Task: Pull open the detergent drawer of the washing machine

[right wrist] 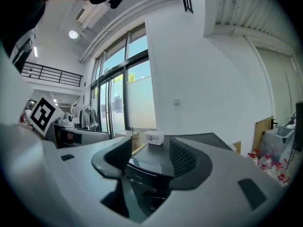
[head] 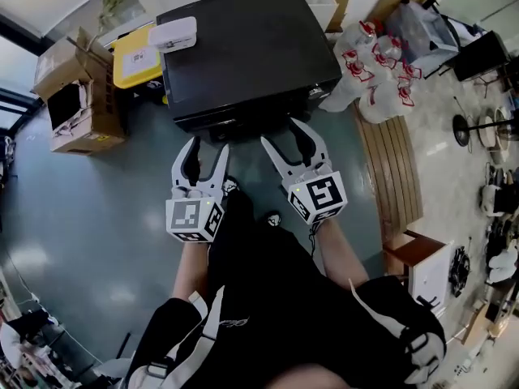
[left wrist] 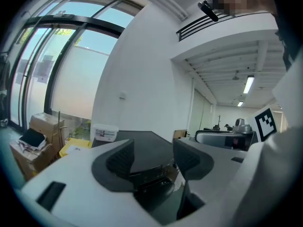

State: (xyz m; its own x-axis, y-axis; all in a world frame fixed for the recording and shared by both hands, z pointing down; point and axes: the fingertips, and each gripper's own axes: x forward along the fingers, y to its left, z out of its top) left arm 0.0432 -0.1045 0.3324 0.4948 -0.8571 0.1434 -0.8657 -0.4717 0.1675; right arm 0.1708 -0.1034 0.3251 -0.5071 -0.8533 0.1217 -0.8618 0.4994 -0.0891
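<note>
The black washing machine [head: 243, 47] stands just ahead of me, seen from above in the head view. My left gripper [head: 206, 148] is open and empty, a little short of the machine's front edge. Beside it, my right gripper [head: 285, 134] is open too, its tips close to that edge. In the left gripper view the jaws [left wrist: 154, 157] frame the washing machine's front panel [left wrist: 151, 174]. The right gripper [right wrist: 150, 157] looks at the washing machine's front corner [right wrist: 142, 174]. I cannot make out the detergent drawer in any view.
A white box [head: 173, 33] lies on the machine's top. A yellow bin [head: 135, 55] and a cardboard box [head: 73, 91] stand to the left. Plastic bags [head: 373, 71] and a wooden bench [head: 397, 168] are to the right.
</note>
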